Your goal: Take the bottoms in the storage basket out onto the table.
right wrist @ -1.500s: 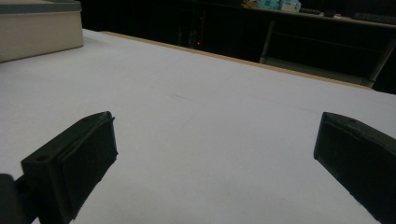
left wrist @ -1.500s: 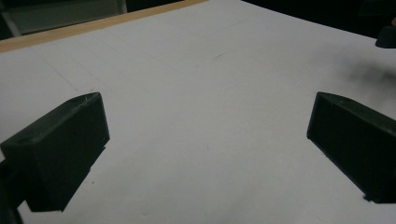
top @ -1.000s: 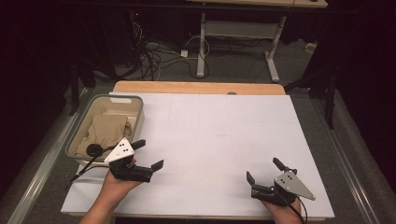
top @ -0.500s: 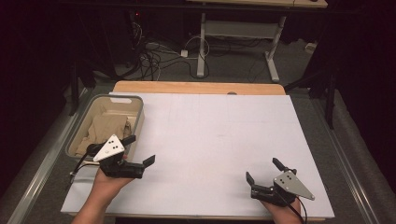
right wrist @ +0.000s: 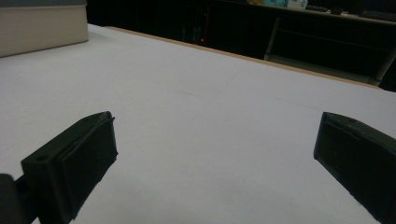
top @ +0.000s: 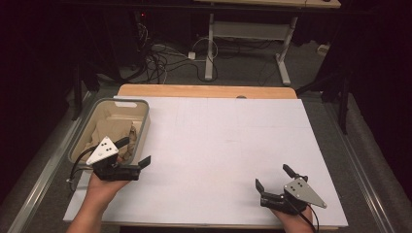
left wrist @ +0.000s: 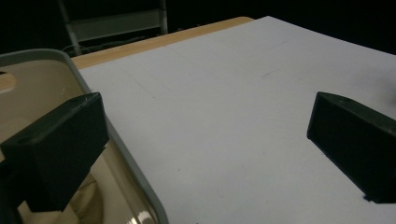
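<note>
My left gripper (top: 134,151) is open at the near right corner of a grey-rimmed beige bin (top: 145,112). In the left gripper view this gripper (left wrist: 205,109) straddles the bin's rim (left wrist: 126,158), with one jaw over the bin's inside and the other over the white table (left wrist: 224,93). Crumpled beige material (top: 111,133) lies in the bin. My right gripper (top: 273,177) rests open near the table's front right edge. Nothing is between its jaws in the right gripper view (right wrist: 215,123).
The white tabletop (top: 223,141) has a wooden strip (top: 204,91) along its far edge. The bin's wall (right wrist: 42,23) stands far off in the right gripper view. Cables (top: 160,58) and a desk frame (top: 243,34) are on the floor beyond.
My left gripper has moved left and a little back, from the open table to the bin's corner. The right gripper has stayed still.
</note>
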Motion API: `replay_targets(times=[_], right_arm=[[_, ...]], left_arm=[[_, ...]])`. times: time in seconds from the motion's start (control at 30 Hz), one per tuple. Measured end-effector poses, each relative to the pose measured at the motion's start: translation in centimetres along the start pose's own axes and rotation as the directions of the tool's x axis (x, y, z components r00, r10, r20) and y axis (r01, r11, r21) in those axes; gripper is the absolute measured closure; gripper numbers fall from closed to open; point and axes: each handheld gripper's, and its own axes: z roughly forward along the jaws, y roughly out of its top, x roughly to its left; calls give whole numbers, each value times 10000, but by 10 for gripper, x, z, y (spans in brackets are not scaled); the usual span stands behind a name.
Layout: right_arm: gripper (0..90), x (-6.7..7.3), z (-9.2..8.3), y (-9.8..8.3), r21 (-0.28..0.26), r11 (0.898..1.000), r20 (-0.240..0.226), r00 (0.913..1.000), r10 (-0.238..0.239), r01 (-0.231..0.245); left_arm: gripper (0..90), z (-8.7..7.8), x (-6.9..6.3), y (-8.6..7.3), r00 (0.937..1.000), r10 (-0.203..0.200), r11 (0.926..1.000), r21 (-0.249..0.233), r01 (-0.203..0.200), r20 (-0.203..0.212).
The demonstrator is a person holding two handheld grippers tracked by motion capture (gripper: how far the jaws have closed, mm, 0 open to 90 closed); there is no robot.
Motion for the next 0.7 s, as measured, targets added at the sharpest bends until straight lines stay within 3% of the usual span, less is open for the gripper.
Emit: replay_targets(times=[0.23, 0.7], right_arm=[[4, 0, 0, 0, 8, 10000, -8, 10000, -16, 16], [4, 1, 1, 0, 50, 10000, -40, 10000, -47, 47]], left_arm=[[0, -8, 9, 0, 9991, 30, 10000, -35, -31, -418], [0, -23, 33, -5, 9940, -497, 9986, -207, 479, -975]])
